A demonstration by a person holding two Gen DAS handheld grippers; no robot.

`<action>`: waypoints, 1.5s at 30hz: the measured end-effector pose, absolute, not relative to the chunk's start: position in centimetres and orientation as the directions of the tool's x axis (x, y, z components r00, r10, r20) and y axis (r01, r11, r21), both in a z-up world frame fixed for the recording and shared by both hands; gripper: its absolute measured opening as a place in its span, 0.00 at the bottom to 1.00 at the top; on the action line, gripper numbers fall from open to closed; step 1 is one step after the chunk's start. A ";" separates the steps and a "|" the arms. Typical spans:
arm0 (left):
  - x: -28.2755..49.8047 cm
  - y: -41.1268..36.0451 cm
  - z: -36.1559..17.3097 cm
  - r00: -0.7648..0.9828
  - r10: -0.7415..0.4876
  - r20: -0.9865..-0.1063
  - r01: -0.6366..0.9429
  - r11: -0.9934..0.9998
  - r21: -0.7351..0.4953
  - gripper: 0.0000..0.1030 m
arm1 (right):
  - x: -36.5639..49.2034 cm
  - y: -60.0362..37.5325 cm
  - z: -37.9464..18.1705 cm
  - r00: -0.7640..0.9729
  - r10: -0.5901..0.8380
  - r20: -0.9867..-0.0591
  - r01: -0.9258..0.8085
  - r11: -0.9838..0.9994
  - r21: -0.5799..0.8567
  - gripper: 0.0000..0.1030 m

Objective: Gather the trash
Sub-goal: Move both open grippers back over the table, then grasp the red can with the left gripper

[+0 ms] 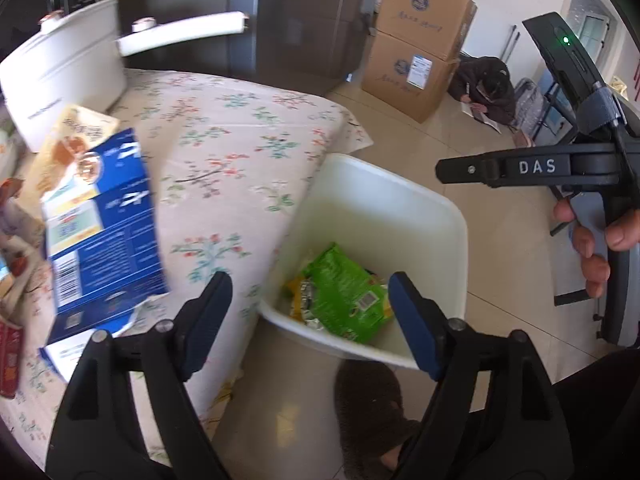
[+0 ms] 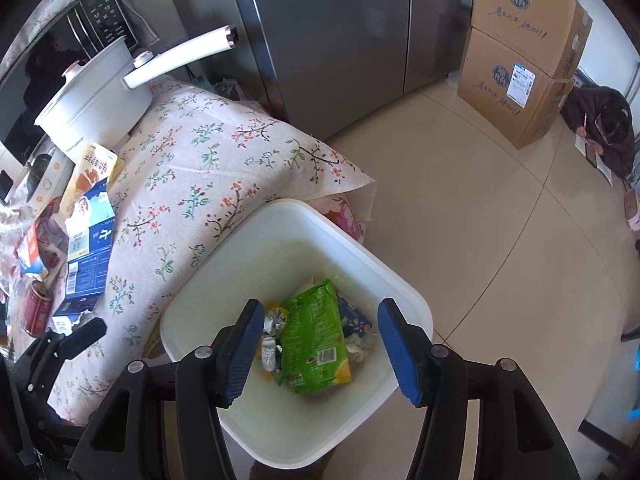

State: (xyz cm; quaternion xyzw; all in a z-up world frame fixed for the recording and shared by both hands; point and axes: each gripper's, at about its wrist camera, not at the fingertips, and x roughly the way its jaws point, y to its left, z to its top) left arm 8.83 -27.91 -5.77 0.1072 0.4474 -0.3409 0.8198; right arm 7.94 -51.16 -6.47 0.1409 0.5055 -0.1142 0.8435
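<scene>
A white bin (image 2: 404, 292) stands on the floor beside the table and holds a green snack bag (image 2: 314, 344), foil wrappers and crumpled paper; the bin also shows in the left wrist view (image 1: 440, 216) with the green bag (image 1: 344, 296). My right gripper (image 2: 316, 350) is open and empty, right above the bin. My left gripper (image 1: 310, 324) is open and empty, over the table edge and the bin's near rim. A blue carton (image 1: 104, 232) lies flat on the floral tablecloth (image 1: 224, 152), left of my left gripper. A red can (image 2: 36, 312) lies at the table's left edge.
A white pot (image 2: 96, 100) with a long handle stands at the table's back. More packets (image 2: 86, 176) lie at the left. A grey fridge (image 2: 340, 40) and stacked cardboard boxes (image 2: 520, 76) stand behind. A person (image 2: 604, 132) sits on the tiled floor.
</scene>
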 end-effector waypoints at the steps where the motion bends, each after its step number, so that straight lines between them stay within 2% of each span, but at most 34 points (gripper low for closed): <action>1: 8.8 -27.3 -5.6 0.377 -0.456 -0.806 0.648 0.751 -0.122 0.82 | 8.0 -50.8 -6.2 0.465 -0.053 -0.884 0.332 0.936 0.119 0.63; 8: 9.2 -21.6 -4.0 0.446 -0.397 -0.802 0.581 0.810 -0.077 0.94 | 8.7 -48.0 -4.5 0.491 -0.048 -0.870 0.293 0.949 0.113 0.74; 15: 10.4 -15.3 -2.8 0.492 -0.300 -0.817 0.501 0.865 -0.016 0.96 | 10.3 -43.8 -3.4 0.503 -0.018 -0.864 0.227 0.968 0.112 0.80; 27: 14.7 -4.5 -3.6 0.529 -0.162 -0.833 0.327 0.945 0.024 0.98 | 13.8 -35.8 -4.0 0.459 0.041 -0.887 0.104 0.990 0.099 0.81; 34: 17.7 -2.1 -5.5 0.479 -0.199 -0.855 0.355 0.935 -0.018 0.97 | 15.4 -32.5 -4.3 0.443 0.062 -0.895 0.068 0.992 0.103 0.81; 40: 19.5 -1.7 -7.2 0.392 -0.274 -0.878 0.392 0.913 -0.110 0.88 | 16.2 -31.0 -4.8 0.424 0.048 -0.904 0.055 0.995 0.079 0.81; 42: 19.7 -2.0 -7.7 0.367 -0.272 -0.890 0.400 0.910 -0.113 0.80 | 16.4 -30.6 -5.1 0.412 0.046 -0.910 0.050 0.996 0.073 0.81; 44: 19.6 -2.3 -8.2 0.341 -0.267 -0.902 0.403 0.908 -0.116 0.65 | 16.6 -30.3 -5.5 0.400 0.047 -0.915 0.047 0.996 0.072 0.81; 45: 19.5 -2.3 -8.4 0.337 -0.263 -0.904 0.399 0.910 -0.116 0.65 | 16.6 -30.2 -5.7 0.396 0.050 -0.917 0.047 0.996 0.075 0.81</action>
